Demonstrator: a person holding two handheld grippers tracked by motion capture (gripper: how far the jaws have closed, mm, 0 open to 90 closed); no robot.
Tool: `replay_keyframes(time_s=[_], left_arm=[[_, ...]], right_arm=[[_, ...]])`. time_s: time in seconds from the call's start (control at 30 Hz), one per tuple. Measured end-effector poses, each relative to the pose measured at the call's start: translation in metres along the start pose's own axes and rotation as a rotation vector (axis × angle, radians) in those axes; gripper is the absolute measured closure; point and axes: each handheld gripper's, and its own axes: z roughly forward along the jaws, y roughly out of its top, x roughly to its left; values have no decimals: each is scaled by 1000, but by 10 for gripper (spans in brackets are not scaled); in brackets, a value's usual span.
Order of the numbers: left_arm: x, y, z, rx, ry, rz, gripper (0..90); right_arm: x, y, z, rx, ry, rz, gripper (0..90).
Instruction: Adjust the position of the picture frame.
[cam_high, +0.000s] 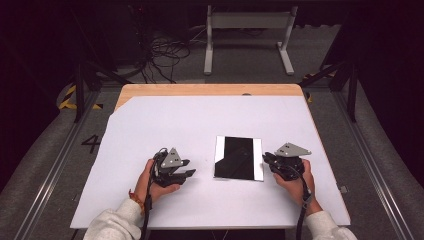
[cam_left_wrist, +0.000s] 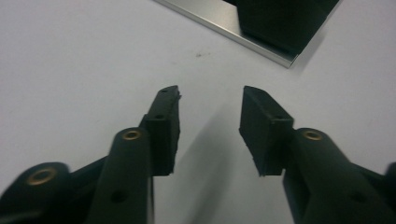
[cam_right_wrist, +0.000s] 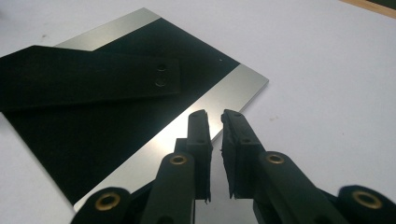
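We are looking at a wooden table (cam_high: 210, 89) with a bare strip of wood showing along its far edge and at the far left corner. A white sheet (cam_high: 165, 125) is covering nearly the whole top, with its far left corner cut off at a slant. A flat rectangular panel (cam_high: 239, 158) is lying directly on the sheet, right of centre and toward the near side. Its middle is black and glossy, and silver strips are running along its left and right edges. In the right gripper view, a flat black strap-like piece (cam_right_wrist: 93, 79) is lying across the panel's black face. We are noting a small dark speck (cam_left_wrist: 199, 55) on the sheet near the panel's corner.
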Motion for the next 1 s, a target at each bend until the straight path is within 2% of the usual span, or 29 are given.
replay_keyframes(time_s=[0.17, 0.33, 0.7, 0.87, 1.0], left_arm=[[-1, 5, 5, 6, -5, -5, 719], [-3, 12, 16, 21, -28, 10, 804], [-10, 19, 30, 38, -58, 29, 816], [-16, 24, 37, 41, -88, 37, 821], [-19, 26, 43, 63, -97, 51, 822]], right_arm=[[-1, 1, 6, 24, -4, 4, 836], [-3, 2, 10, 40, -9, 15, 855], [-11, 3, 18, 65, -16, 40, 877], [-11, 4, 19, 75, -8, 31, 879], [-11, 3, 20, 83, -7, 34, 879]])
